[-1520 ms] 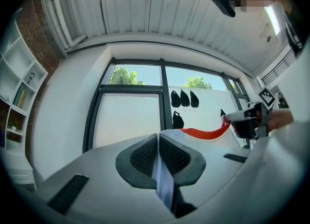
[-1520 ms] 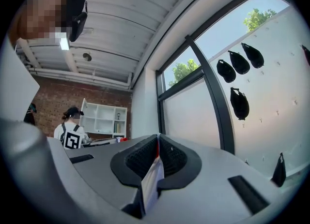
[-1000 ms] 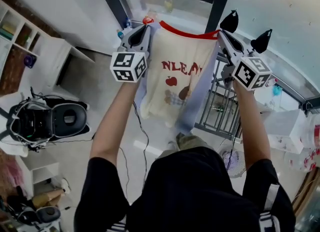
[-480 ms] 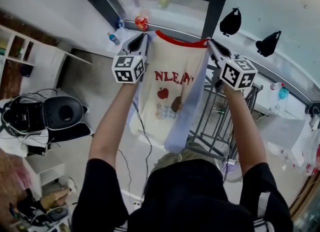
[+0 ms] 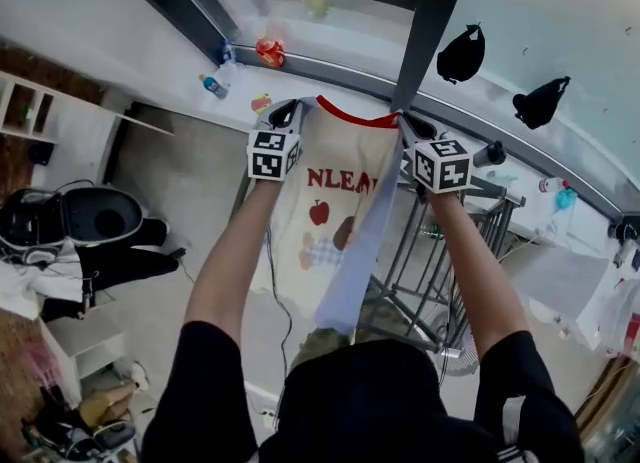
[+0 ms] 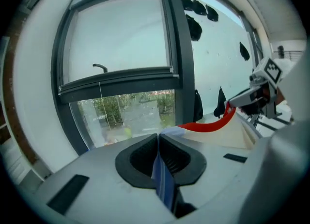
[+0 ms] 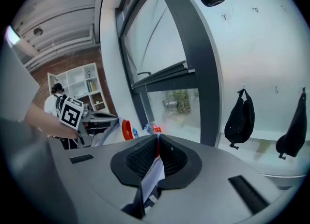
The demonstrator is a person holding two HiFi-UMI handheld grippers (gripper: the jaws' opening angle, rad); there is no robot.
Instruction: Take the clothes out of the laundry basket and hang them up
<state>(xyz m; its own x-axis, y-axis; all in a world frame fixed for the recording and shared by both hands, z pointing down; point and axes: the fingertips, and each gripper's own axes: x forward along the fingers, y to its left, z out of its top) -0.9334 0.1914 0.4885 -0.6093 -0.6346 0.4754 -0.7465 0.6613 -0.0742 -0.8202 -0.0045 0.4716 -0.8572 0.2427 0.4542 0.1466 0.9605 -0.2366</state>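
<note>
Dark-framed window [image 5: 425, 11] ahead. Cream T-shirt with red collar [image 5: 335, 201] hangs spread between my claws: left gripper [image 5: 296, 106] pinched tight on its shoulder at ten o'clock, right gripper [image 5: 404, 121] likewise at two. Best to keep pinches level and cloth taut, heading for the grey metal drying rack [image 5: 412, 251] at four.

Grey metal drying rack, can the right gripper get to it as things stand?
Likely yes: the grey metal drying rack stands close by the right gripper, nothing between; but its jaws are shut on the cream red-collared shirt.
</note>
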